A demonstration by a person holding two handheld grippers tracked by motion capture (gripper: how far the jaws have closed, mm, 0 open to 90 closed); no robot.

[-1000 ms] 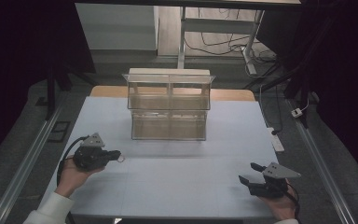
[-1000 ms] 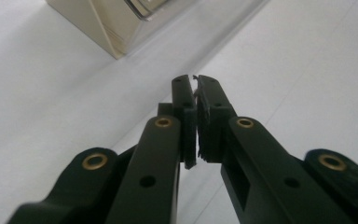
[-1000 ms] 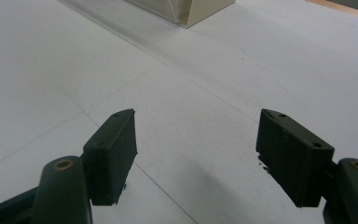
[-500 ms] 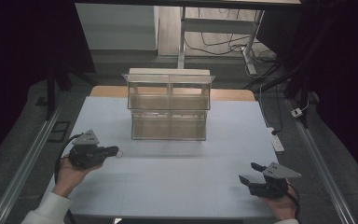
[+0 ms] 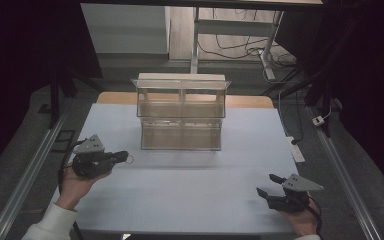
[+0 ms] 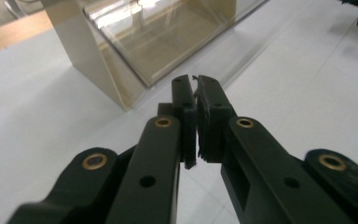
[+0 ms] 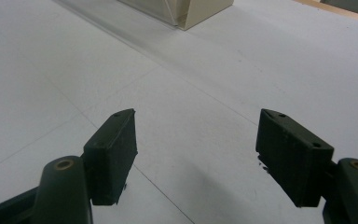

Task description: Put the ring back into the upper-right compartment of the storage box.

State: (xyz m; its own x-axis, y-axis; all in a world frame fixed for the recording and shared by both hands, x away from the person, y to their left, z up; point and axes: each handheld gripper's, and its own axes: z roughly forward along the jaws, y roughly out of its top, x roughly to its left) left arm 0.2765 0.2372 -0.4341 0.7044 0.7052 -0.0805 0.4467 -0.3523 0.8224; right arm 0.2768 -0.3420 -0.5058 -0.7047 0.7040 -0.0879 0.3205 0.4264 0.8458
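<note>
The left hand-held gripper (image 5: 122,157) sits at the lower left of the high view, carried in the person's left hand (image 5: 75,182) above the white surface (image 5: 190,195). Its jaws are clenched: in the left gripper view the two black pads (image 6: 185,121) stand pressed almost face to face, with only a thin sliver between them near the tips. In the high view a small ring-like shape shows at the tips; whether anything is pinched there I cannot tell. The jaws point toward the clear plastic organiser (image 5: 181,112), which stands in the upper centre of the high view, two tiers stacked on the surface, well apart from both grippers. In the left gripper view the organiser (image 6: 135,42) fills the upper left, its beige side wall and transparent front just beyond the tips.

The right hand-held gripper (image 5: 270,185) is at the lower right of the high view, held in the right hand (image 5: 300,220). Its jaws are released, spread wide with nothing between them; in the right gripper view the two pads (image 7: 114,149) stand far apart over the bare surface, and a corner of the organiser (image 7: 191,11) shows at the top edge.

No brand, label or readable writing appears on anything.
</note>
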